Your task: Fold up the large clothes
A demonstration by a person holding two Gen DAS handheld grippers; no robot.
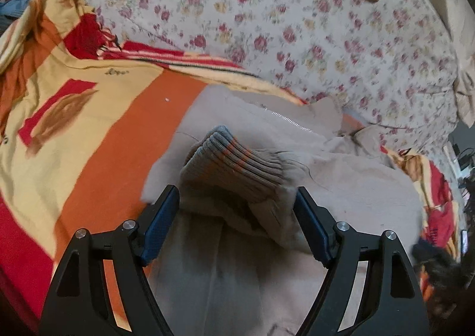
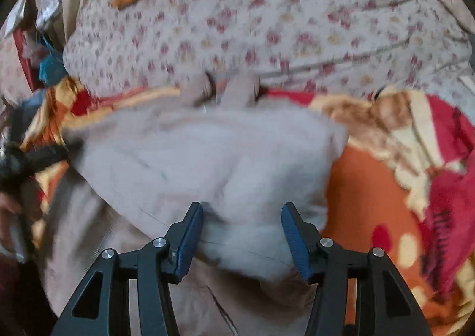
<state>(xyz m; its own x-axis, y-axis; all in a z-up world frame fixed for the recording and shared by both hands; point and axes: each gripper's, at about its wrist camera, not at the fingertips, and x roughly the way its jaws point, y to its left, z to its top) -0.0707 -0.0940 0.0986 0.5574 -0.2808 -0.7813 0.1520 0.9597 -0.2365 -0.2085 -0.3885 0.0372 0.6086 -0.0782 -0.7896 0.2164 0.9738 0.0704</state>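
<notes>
Both grippers tilt down (jaws parted); jacket beneath.

A home bedroom: a floral quilt heaped on a bed, over an orange, red and cream blanket.

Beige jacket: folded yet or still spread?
Partly folded: the beige jacket has its ribbed cuff laid over the body, zipper still showing.

One beige jacket under the left fingers. One stripy cuff between them. One zipper just past the fingertips. One flowery quilt far beyond. One orange blanket left of them.
</notes>
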